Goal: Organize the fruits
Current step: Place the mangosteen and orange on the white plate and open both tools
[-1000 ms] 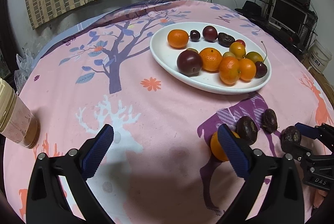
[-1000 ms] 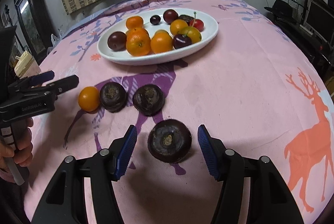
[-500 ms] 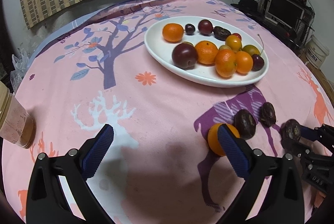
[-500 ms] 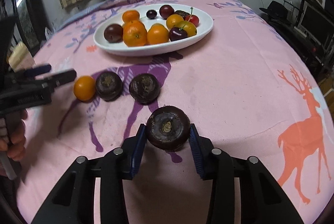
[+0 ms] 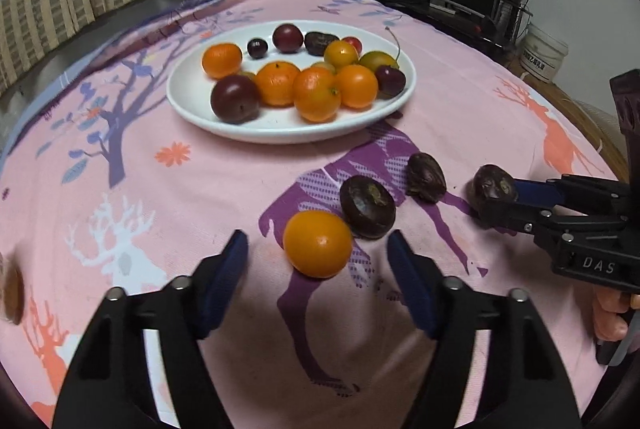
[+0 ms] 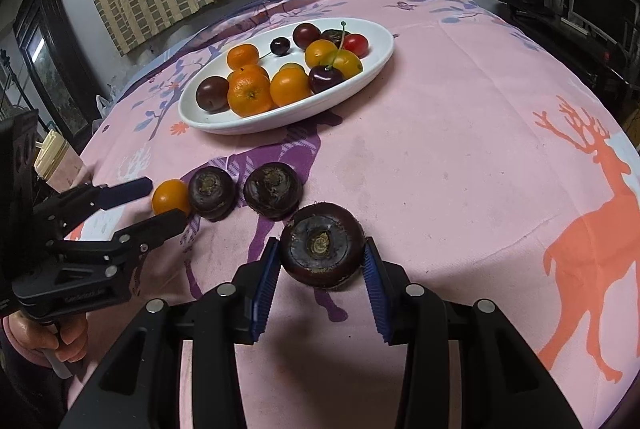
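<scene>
Both jaws of the right gripper (image 6: 322, 279) pinch a dark round fruit (image 6: 322, 244) low over the pink tablecloth (image 6: 460, 157); the left gripper (image 5: 318, 271) stands spread around a small orange (image 5: 318, 243). Beyond lies the white plate (image 5: 280, 133), heaped with oranges and dark plums. Two more dark fruits (image 6: 242, 192) rest between orange and held fruit. Judged risks: the round, wrinkled fruit may slip if carried loosely, and closing on the orange could nudge its touching neighbour.
</scene>
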The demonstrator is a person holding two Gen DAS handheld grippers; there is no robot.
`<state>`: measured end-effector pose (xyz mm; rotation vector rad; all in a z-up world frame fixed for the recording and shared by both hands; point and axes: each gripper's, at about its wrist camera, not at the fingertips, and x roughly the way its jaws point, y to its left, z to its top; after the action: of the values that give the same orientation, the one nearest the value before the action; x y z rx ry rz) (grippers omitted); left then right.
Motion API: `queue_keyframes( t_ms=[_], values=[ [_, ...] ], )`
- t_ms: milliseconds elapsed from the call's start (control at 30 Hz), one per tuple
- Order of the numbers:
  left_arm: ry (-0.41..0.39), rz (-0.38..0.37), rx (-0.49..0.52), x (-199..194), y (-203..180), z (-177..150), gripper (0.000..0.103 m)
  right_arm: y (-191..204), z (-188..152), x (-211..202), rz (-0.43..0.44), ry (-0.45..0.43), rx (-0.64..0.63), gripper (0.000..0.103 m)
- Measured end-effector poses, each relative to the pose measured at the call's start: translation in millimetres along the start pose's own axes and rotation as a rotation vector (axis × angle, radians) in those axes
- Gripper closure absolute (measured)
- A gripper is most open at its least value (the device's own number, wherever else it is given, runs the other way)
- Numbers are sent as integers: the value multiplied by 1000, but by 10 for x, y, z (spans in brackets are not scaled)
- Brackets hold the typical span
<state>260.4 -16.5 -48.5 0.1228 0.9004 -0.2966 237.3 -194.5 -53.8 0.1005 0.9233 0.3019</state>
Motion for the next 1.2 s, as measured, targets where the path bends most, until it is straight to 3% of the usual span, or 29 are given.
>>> queue_keyframes(
  t_ms=[167, 300, 567, 767, 1000, 1200],
  values=[
    [7, 2, -7, 65, 21, -12, 47, -20, -2, 16, 1, 7, 10, 61],
    [20, -10, 2, 102, -6, -25, 66, -27, -3, 18, 4, 8, 15, 61],
    [2, -11, -12, 24, -1, -36, 66, -20, -12, -41, 34, -26, 11, 61],
    [-47, -29, -49, -189, 83, -3, 66, 129, 96, -219, 104, -85, -31, 61],
    [-143, 13, -91, -403, 268, 373, 66, 306, 710, -272, 129, -191, -63, 61],
    [-180, 38, -155, -183, 509, 914, 66, 289, 1254, 102, 49, -269, -41, 61]
  ],
)
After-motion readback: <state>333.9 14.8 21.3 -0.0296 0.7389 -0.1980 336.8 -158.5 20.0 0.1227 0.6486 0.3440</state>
